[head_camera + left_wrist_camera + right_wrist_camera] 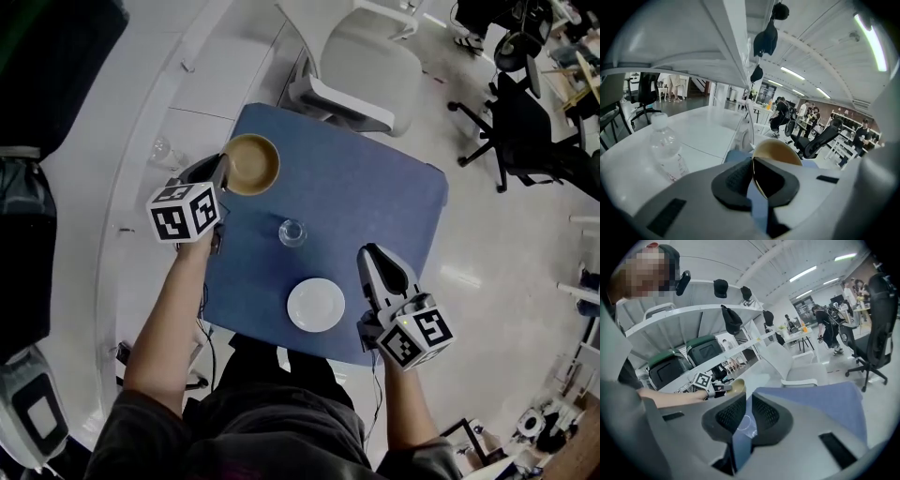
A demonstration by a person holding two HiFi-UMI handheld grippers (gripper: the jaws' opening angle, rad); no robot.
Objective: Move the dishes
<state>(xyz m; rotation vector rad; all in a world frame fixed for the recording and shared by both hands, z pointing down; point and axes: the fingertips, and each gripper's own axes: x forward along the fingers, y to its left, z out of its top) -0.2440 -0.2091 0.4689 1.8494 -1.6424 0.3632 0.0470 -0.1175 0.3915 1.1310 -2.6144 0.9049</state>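
Gripping: left gripper clamped on the tan bowl, round and glossy, by its rim.
Right gripper: jaws together, empty.
Tabletop: white saucer, clear glass, blue table.

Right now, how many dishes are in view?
3. A tan bowl at the blue table's far left corner, its rim clamped by the left gripper; a clear glass mid-table; a white plate by the near edge. None seems hidden.
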